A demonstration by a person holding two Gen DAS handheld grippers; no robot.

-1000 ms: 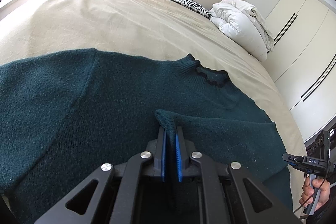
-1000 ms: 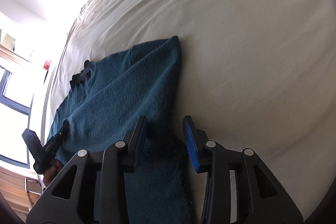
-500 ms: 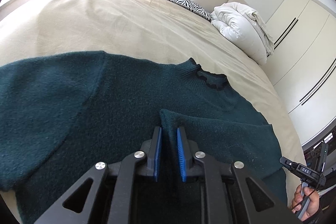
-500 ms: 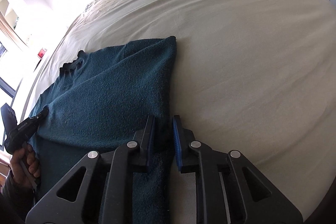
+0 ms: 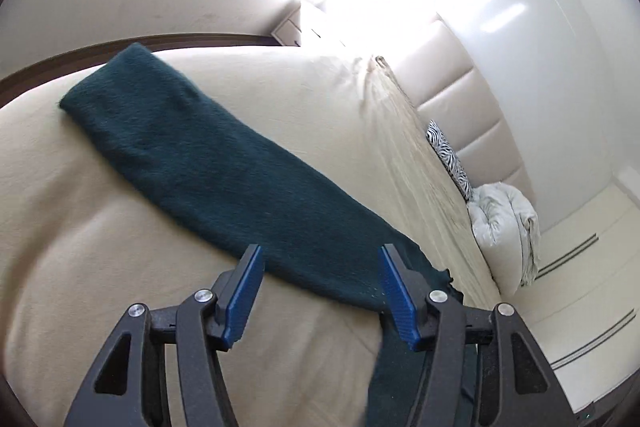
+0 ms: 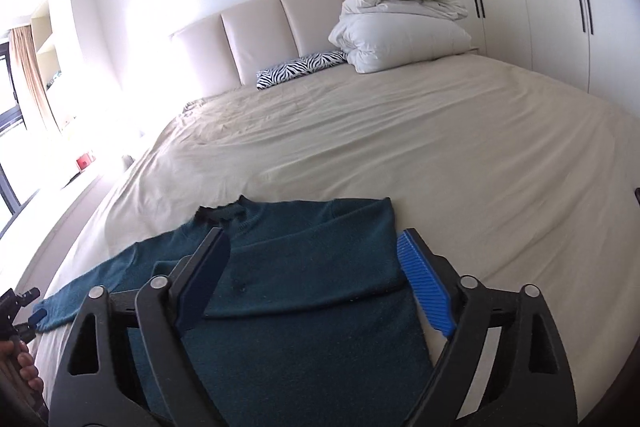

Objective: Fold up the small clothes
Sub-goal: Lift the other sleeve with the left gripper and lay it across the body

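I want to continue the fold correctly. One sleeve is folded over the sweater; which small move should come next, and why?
Probably bring the left gripper, jaws opening and empty, down onto the outstretched sleeve, which lies flat on the bed, unfolded.

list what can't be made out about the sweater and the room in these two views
- Sweater hem: right wrist view, hidden behind the right hand-held gripper, whose jaws are opening with nothing pinched.
- Sweater body: left wrist view, only the outstretched sleeve shows; the left hand-held gripper, also opening, and the lower edge cover the rest.
- Window side: both views, washed out by glare.
- Red object: right wrist view, too small to identify.
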